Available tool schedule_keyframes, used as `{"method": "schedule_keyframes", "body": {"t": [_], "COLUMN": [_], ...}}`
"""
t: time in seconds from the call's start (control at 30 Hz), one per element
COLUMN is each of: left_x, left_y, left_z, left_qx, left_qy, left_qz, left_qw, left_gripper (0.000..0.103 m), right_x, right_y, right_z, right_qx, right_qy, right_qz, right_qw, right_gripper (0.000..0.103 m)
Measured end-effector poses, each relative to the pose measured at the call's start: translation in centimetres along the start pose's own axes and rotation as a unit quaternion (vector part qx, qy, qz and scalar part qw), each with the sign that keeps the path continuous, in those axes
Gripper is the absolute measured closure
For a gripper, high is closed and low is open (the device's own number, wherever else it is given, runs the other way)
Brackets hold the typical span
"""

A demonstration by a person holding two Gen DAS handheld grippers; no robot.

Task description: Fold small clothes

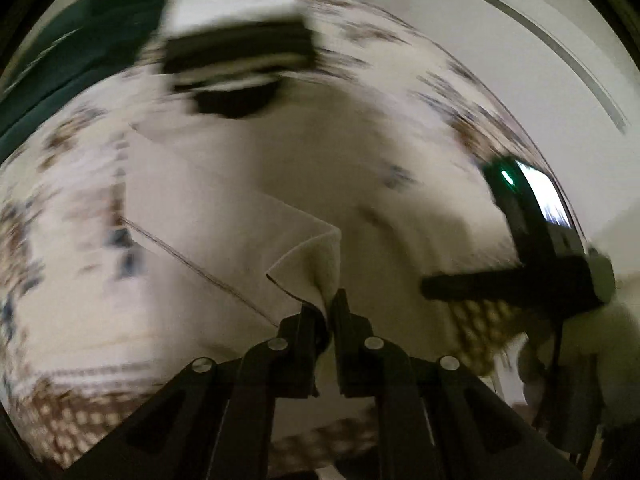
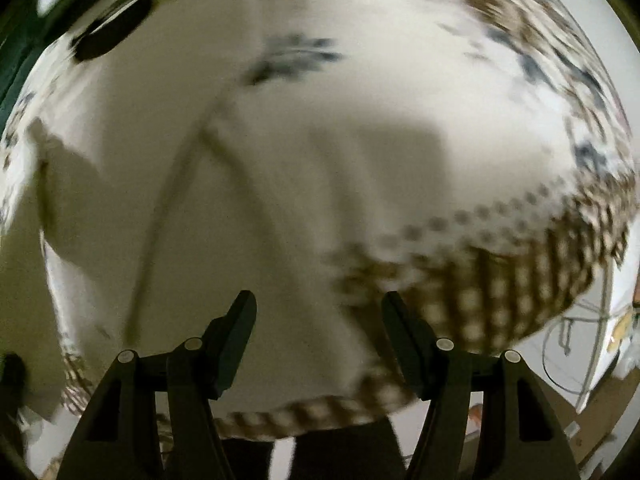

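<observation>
From the left wrist view, your left gripper [image 1: 330, 312] has its jaws pinched on a corner of the white garment [image 1: 248, 216], which lies spread on the patterned cloth [image 1: 60, 184] covering the surface. Carry that corner across in one smooth arc and keep it low, so the fold lands flat; the blur suggests you are moving fast. A folded stack [image 1: 236, 40] sits beyond, and the right gripper shows at the right.

From the right wrist view, your right gripper [image 2: 318, 336] hangs with its jaws wide apart and holding nothing above the garment's near edge. Use it to pin the cloth.
</observation>
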State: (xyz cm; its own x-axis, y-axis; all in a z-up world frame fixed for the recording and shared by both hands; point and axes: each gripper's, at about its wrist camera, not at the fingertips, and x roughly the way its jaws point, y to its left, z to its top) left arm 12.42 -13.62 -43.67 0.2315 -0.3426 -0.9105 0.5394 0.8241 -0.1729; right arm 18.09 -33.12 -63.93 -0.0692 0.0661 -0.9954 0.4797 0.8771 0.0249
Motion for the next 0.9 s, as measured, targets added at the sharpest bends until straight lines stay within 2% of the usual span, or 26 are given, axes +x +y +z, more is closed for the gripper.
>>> {"method": "schedule_keyframes", "body": {"t": [0.07,0.2,0.23,0.27,0.3,0.33,0.37,0.43,0.53,0.6,0.67,0.77,0.83,0.9], "left_x": [2.3,5.7,6.4,7.1,7.6,7.9,8.1,7.5,5.7,4.5,3.5,3.8,4.9,6.2], "left_y": [-2.7,-4.1,-3.6,-2.9,-2.9,-2.2,-0.9,1.1,5.0,8.3,11.7,14.9,15.9,16.3], "left_z": [-0.3,-0.3,0.0,0.3,0.6,0.8,1.1,1.4,0.6,-1.4,-4.8,-9.2,-11.1,-12.3], "left_qx": [0.029,0.041,0.032,0.021,0.009,-0.004,-0.022,-0.048,-0.094,-0.141,-0.184,-0.223,-0.24,-0.248], "left_qy": [0.018,0.046,0.051,0.054,0.055,0.057,0.06,0.058,0.068,0.086,0.115,0.163,0.191,0.207], "left_qz": [-0.009,-0.003,0.001,-0.004,-0.009,-0.011,-0.009,-0.004,0.011,0.019,0.039,0.047,0.024,-0.003], "left_qw": [0.9994,0.9981,0.9982,0.9983,0.9984,0.9983,0.9979,0.9971,0.9932,0.9861,0.9754,0.9598,0.9515,0.9463], "left_gripper": [0.095,0.093,0.086,0.066,0.052,0.022,0.012,0.012,0.012,0.012,0.012,0.014,0.014,0.024], "right_x": [-0.3,-1.2,-1.3,-1.4,-1.4,-1.2,-0.9,-0.5,0.4,1.3,2.3,3.9,5.7,6.5], "right_y": [-4.0,-12.3,-14.7,-16.1,-17.8,-19.0,-19.9,-21.2,-20.0,-20.0,-19.3,-19.6,-17.7,-17.1], "right_z": [0.5,0.2,-2.3,-2.4,-3.9,-4.2,-4.4,-4.8,-3.9,-3.5,-4.0,-5.2,-8.0,-7.7], "right_qx": [0.019,0.045,0.048,0.052,0.054,0.057,0.06,0.065,0.068,0.067,0.065,0.061,0.054,0.046], "right_qy": [0.001,0.005,0.005,0.006,0.005,0.004,0.005,0.01,0.031,0.051,0.066,0.095,0.102,0.103], "right_qz": [-0.008,-0.003,0.004,0.016,0.027,0.046,0.066,0.106,0.165,0.194,0.206,0.237,0.245,0.241], "right_qw": [1.0,0.999,0.999,0.999,0.998,0.997,0.996,0.992,0.983,0.977,0.974,0.965,0.963,0.964], "right_gripper": [0.036,0.036,0.036,0.036,0.036,0.035,0.033,0.032,0.032,0.032,0.032,0.032,0.032,0.033]}}
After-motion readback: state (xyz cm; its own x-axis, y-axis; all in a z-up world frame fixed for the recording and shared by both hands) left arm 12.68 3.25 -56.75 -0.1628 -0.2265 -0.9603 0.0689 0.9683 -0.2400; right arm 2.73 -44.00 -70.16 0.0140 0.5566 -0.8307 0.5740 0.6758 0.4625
